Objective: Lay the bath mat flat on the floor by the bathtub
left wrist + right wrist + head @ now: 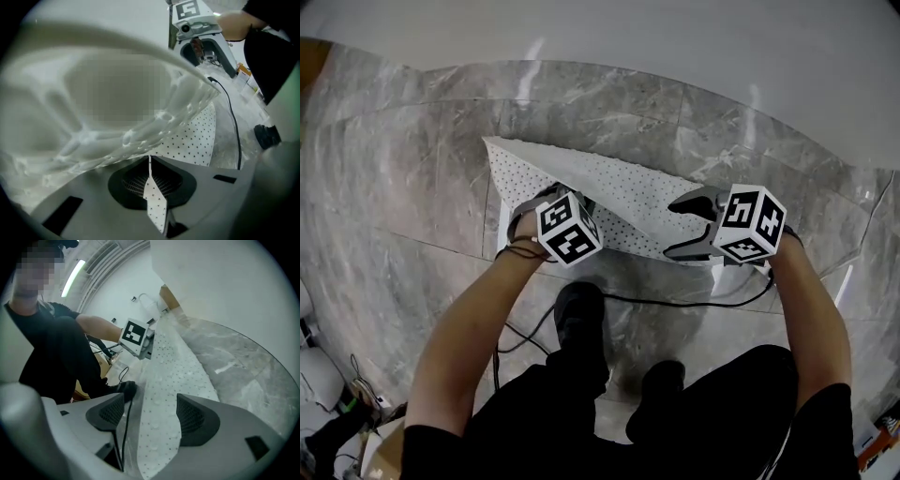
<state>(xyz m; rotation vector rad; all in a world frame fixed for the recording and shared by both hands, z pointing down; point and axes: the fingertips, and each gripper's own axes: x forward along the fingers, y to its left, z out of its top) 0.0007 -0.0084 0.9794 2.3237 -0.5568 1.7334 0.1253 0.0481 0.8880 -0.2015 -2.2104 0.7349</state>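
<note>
The white bath mat (623, 192) with small black dots lies partly lifted on the grey marble floor, close to the bathtub. My left gripper (555, 202) points steeply down at its near left edge. In the left gripper view this gripper (150, 180) is shut on a thin fold of the mat (192, 136), which rises in front of the camera with its bumpy underside showing. My right gripper (682, 227) stands open at the mat's near right edge. In the right gripper view the mat (173, 376) runs between that gripper's (152, 416) spread jaws without being pressed.
The white bathtub wall (675, 37) runs across the far side. A black cable (675, 302) trails over the marble floor (403, 187) by the person's black shoes (579, 314). Boxes and clutter (328, 384) sit at the near left.
</note>
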